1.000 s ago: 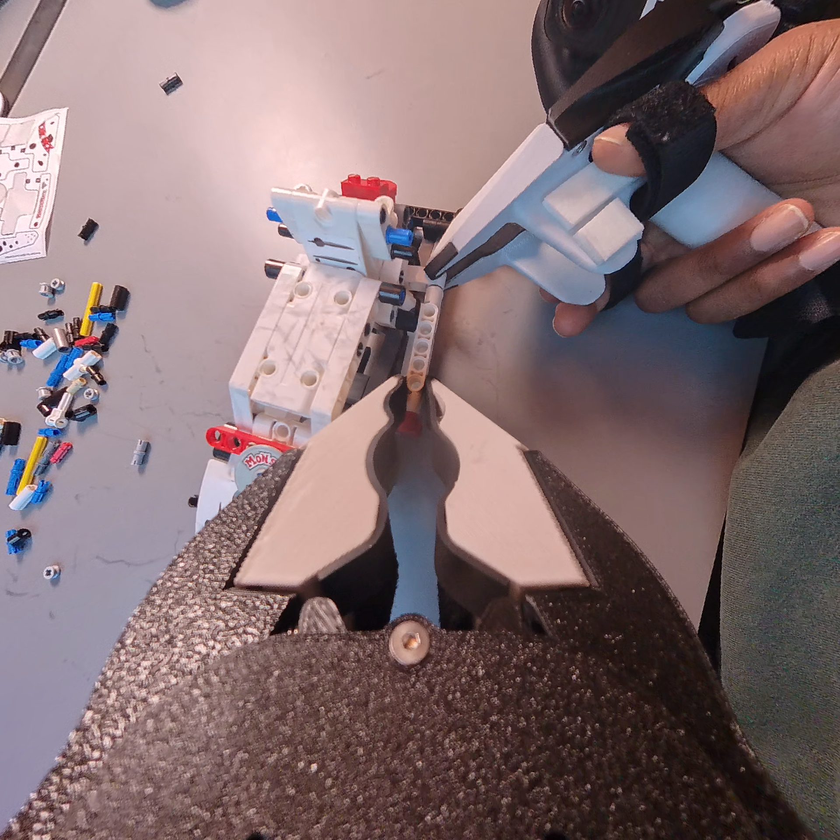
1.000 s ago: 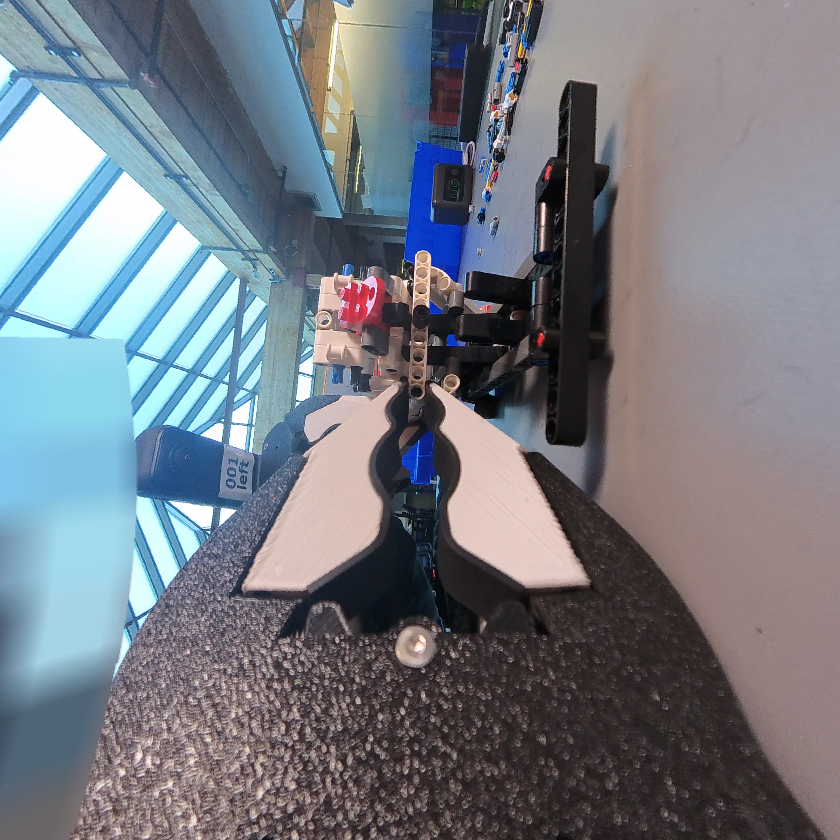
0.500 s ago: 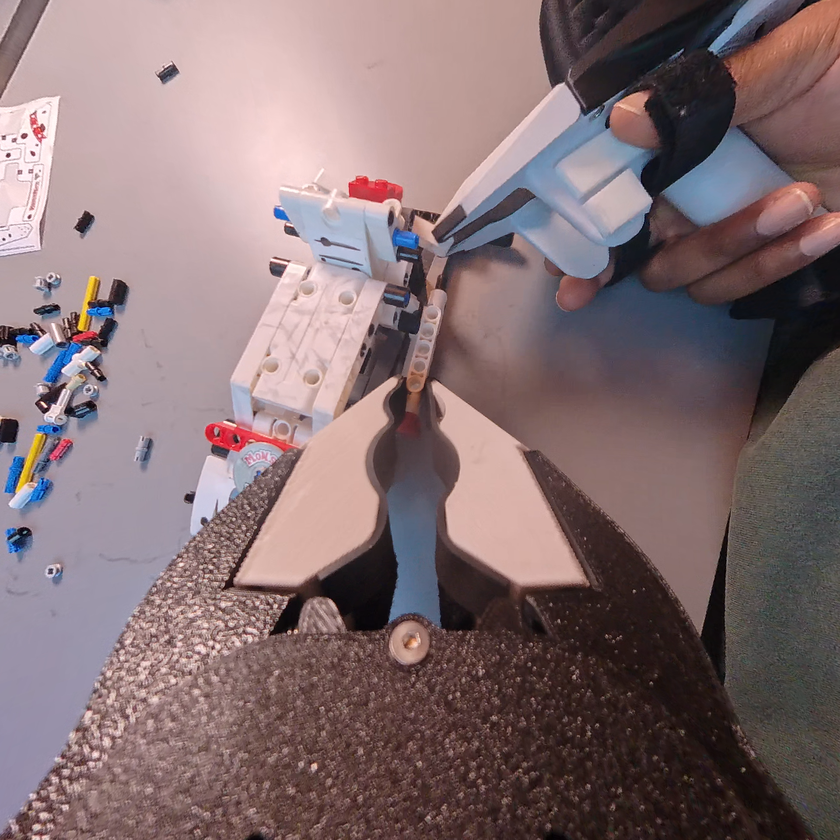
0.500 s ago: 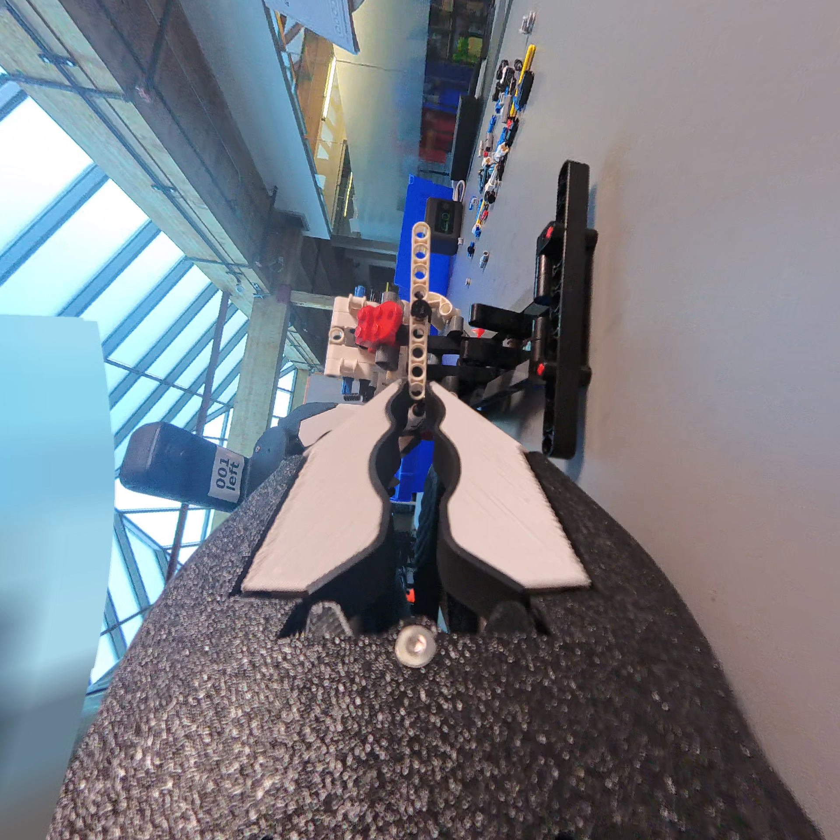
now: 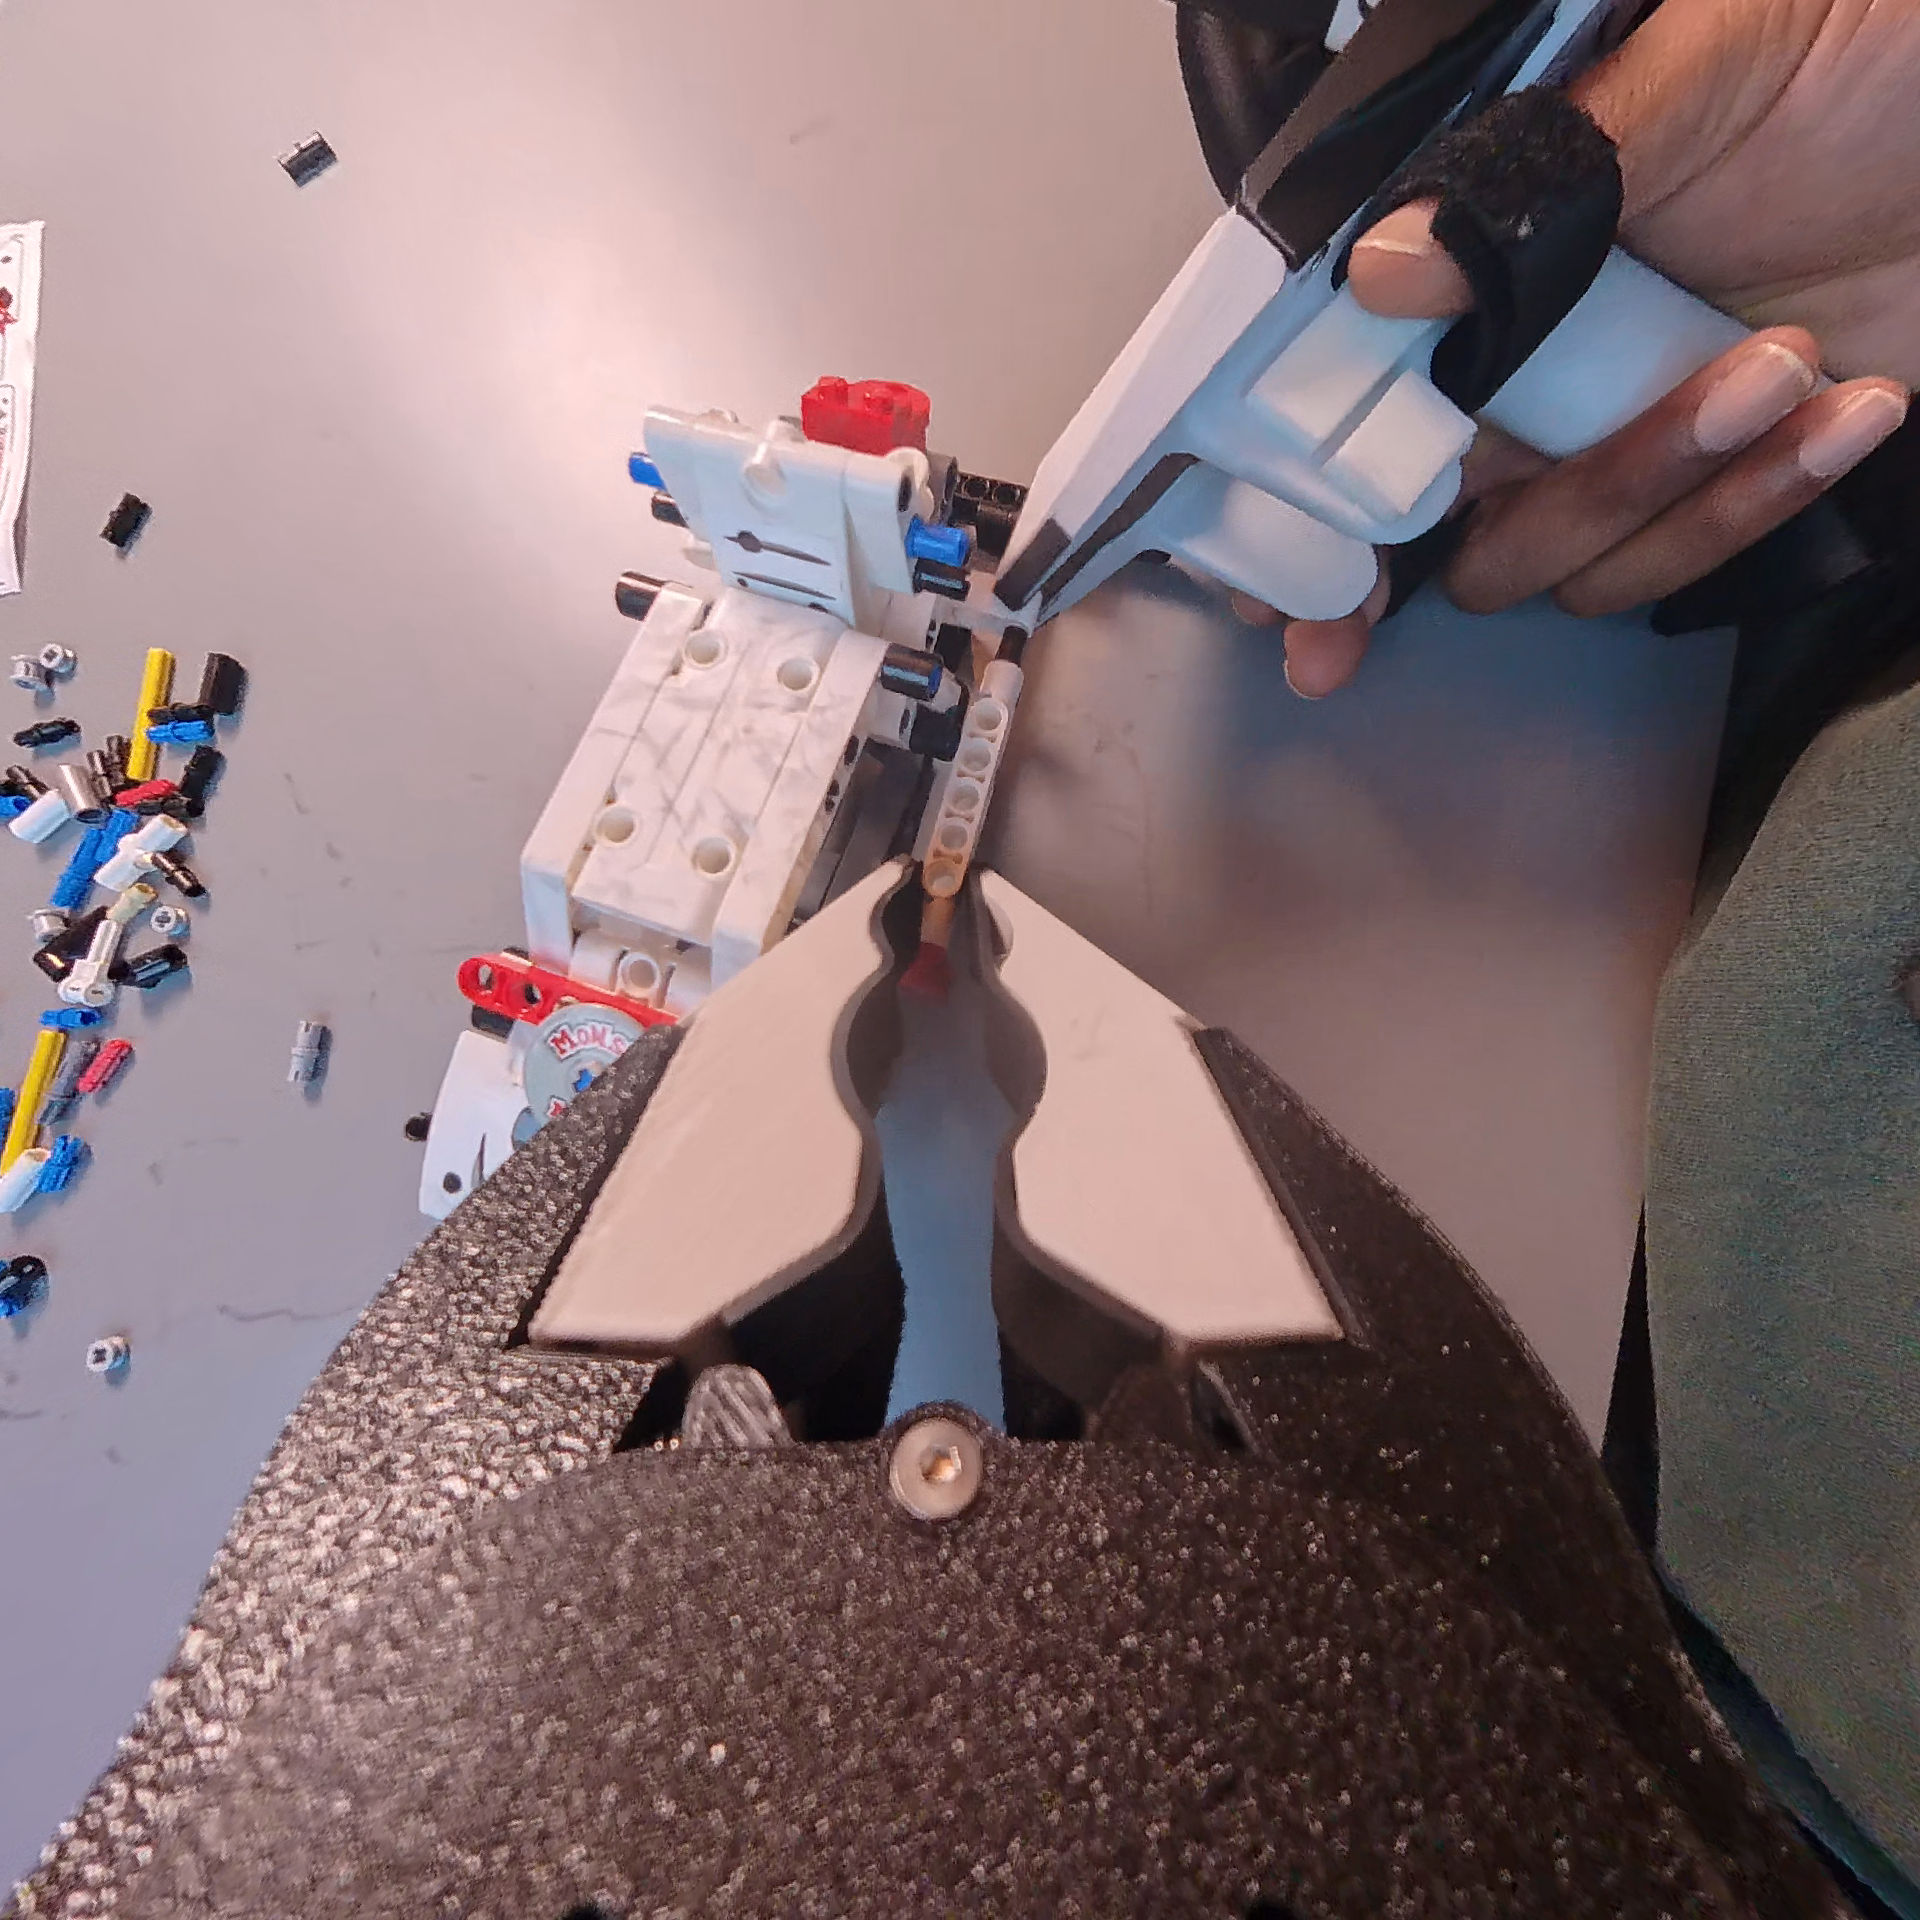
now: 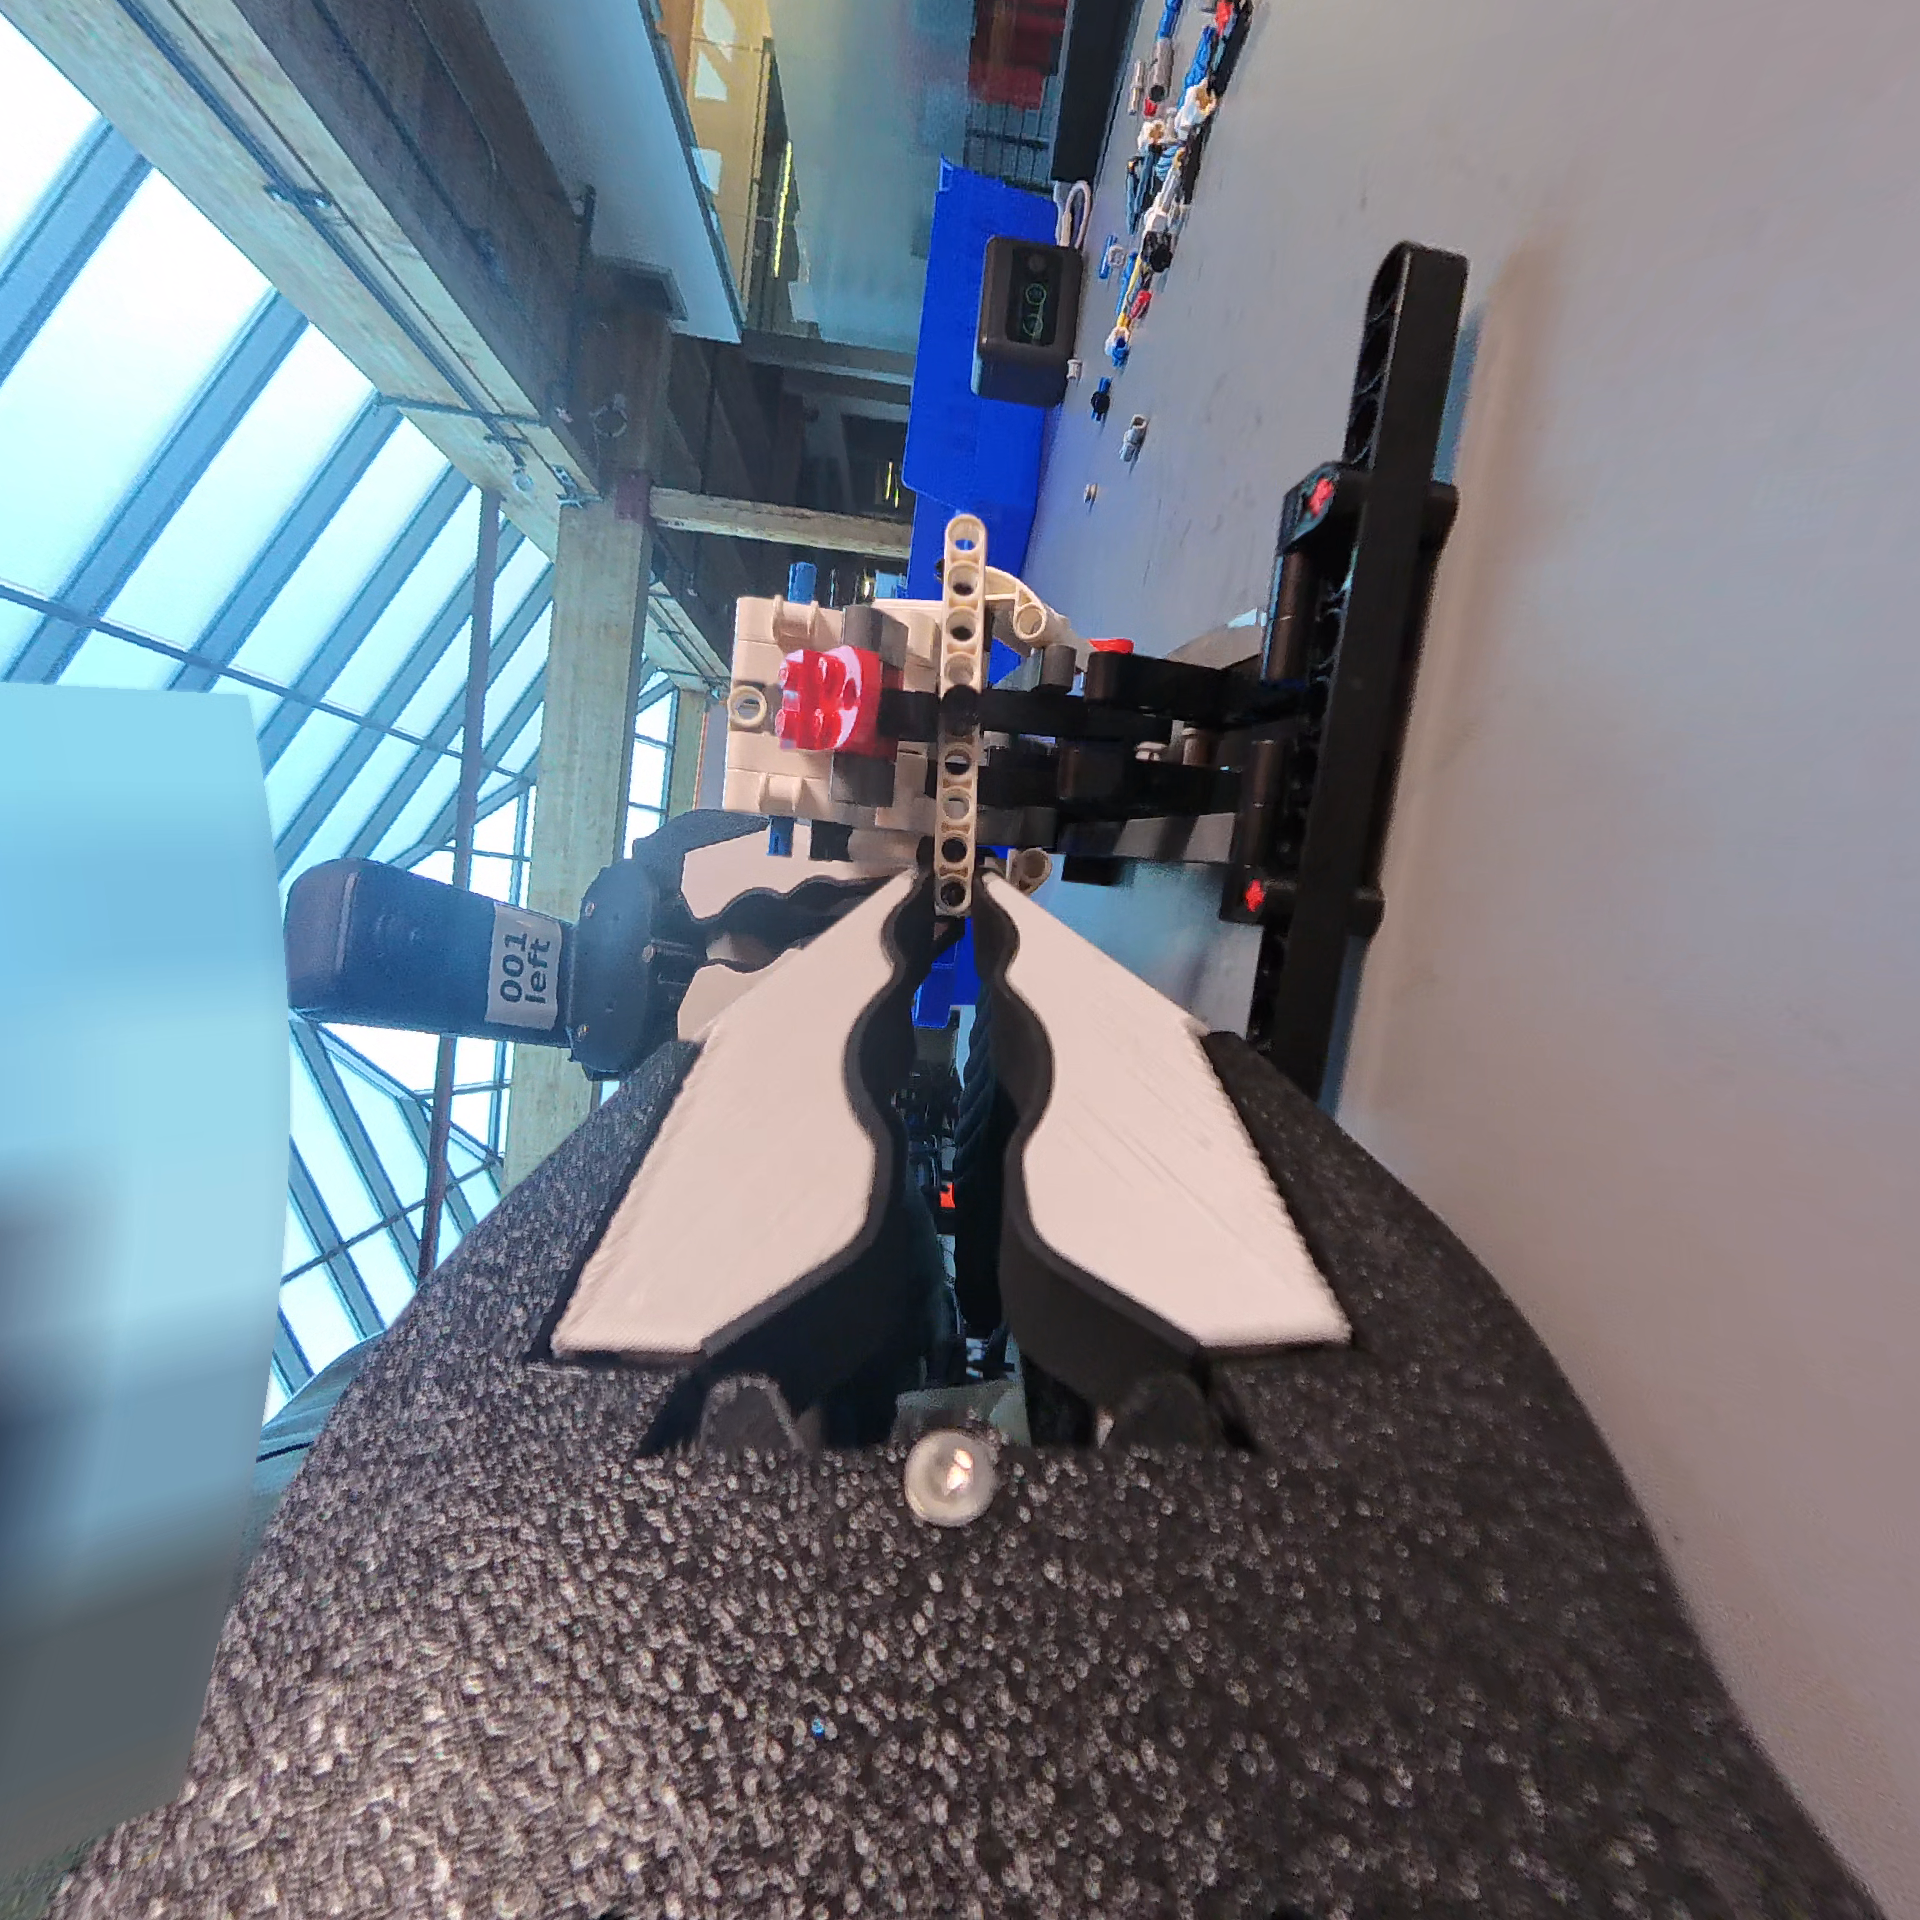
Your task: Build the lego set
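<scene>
Here the grey surface [image 5: 436, 343] carries everything, and on it sits the lego model [image 5: 727, 769], a white marbled body with a red brick on its far end, blue and black pins along its side and a red beam with a round printed disc at its near end. In the right wrist view the same model stands on a black frame [image 6: 1371, 665] that rests against the surface.

The left gripper [image 5: 940, 883] comes in from the near side, its jaws pressed onto the near end of a pale holed beam [image 5: 971, 774] that runs along the right side of the model; a small red piece shows just behind the tips. The right gripper [image 5: 1023, 603], white and held in a person's hand [image 5: 1704, 343], reaches in from the far right. Its jaws are nearly together at the far end of the same beam, and in its own view the tips [image 6: 951, 899] pinch the end of the holed beam [image 6: 961, 727], though how firmly they bite is hard to judge.

To the left, well apart from the model, lies a scatter of loose pieces [image 5: 104, 831]: yellow axles, blue, black, white and red pins and grey bushes. A single grey connector [image 5: 308, 1051] lies between that scatter and the model. Farther left a printed sheet [image 5: 16, 405] pokes in at the edge, and two small black pieces [image 5: 307, 158] lie alone on the far side.
</scene>
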A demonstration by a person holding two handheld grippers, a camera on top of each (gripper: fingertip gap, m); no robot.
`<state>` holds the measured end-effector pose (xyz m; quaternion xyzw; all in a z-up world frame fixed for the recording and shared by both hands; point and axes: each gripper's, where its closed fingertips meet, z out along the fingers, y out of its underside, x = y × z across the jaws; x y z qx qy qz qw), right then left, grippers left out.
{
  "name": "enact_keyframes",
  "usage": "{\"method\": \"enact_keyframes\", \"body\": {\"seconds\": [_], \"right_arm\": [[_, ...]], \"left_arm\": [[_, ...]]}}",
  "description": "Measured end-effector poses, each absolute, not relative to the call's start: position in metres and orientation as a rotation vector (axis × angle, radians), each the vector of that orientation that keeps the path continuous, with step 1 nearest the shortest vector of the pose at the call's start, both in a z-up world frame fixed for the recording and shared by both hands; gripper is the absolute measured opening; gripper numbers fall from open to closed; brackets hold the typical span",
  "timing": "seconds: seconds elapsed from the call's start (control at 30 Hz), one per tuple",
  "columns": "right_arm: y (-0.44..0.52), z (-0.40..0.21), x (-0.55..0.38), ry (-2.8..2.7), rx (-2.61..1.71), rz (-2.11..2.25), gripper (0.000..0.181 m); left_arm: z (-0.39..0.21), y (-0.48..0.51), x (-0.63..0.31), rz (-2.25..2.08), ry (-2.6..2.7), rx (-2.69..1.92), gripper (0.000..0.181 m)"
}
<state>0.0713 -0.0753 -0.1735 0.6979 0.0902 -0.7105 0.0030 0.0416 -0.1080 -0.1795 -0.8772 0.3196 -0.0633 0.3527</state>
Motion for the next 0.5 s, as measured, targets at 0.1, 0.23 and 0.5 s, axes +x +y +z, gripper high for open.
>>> {"method": "enact_keyframes", "body": {"seconds": [0.1, 0.23, 0.5], "right_arm": [[-0.0765, -0.1750, 0.0707, 0.298, 2.191, -2.208, 0.007], [-0.0773, -0.1756, 0.0702, 0.312, 2.190, -2.198, 0.006], [-0.0778, -0.1754, 0.0701, 0.297, 2.186, -2.202, 0.006]], "left_arm": [[-0.1795, -0.1084, 0.0414, -0.178, 0.846, -2.265, 0.006], [-0.1797, -0.1086, 0.0408, -0.184, 0.868, -2.261, 0.006], [-0.1792, -0.1084, 0.0408, -0.227, 0.843, -2.264, 0.006]]}}
